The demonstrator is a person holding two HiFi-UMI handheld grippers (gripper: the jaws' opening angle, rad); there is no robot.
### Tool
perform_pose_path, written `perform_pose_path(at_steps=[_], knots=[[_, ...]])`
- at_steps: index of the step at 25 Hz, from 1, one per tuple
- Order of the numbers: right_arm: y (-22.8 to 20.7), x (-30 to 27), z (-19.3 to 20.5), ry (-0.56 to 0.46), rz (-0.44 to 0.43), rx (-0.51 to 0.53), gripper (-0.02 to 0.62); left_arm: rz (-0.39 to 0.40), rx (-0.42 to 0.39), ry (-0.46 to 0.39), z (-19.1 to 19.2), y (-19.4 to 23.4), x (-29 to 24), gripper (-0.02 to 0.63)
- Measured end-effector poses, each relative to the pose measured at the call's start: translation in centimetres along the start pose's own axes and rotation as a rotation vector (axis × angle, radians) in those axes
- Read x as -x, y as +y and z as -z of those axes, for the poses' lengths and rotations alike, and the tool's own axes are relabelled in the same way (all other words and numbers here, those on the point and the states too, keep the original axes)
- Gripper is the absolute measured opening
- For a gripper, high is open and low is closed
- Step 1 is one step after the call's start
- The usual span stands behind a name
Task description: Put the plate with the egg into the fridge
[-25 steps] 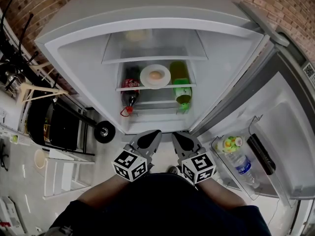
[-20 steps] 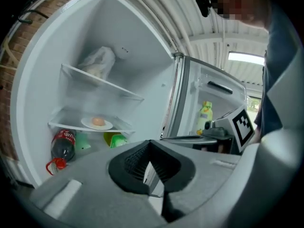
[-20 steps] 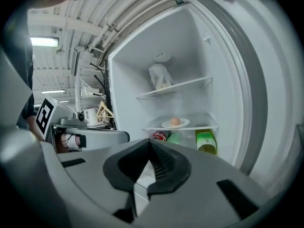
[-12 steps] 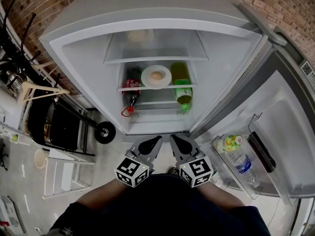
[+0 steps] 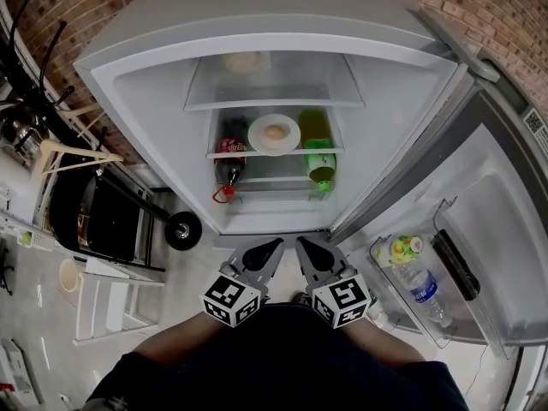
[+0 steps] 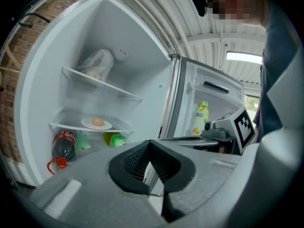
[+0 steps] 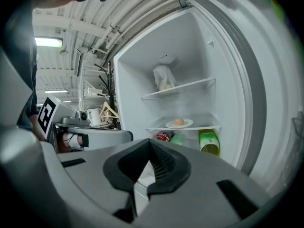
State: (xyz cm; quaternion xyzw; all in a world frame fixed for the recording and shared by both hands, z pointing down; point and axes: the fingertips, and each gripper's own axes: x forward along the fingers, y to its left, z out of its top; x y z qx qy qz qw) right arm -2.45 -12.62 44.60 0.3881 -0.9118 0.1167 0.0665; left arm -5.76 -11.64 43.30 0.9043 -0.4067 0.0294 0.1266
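Observation:
A white plate with a brown egg rests on the middle glass shelf of the open fridge; the plate also shows in the left gripper view and the plate in the right gripper view. Both grippers hang low in front of the fridge, close to the person's body and well back from the shelf. My left gripper is shut and holds nothing. My right gripper is shut and holds nothing too.
A cola bottle lies left of the plate, a green bottle right of it. A bag sits on the top shelf. The open door at right holds a water bottle. A black trolley stands left.
Both grippers have drawn slightly back toward the body. The plate with the egg stays on the shelf.

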Motion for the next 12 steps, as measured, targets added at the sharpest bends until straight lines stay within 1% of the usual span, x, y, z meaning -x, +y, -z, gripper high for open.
perform_pose_path(at_steps=[12], knots=[[0.06,0.10,-0.04,-0.006,-0.003,0.008,0.009,0.000,-0.012,-0.005,-0.10,-0.27,0.07,0.005]])
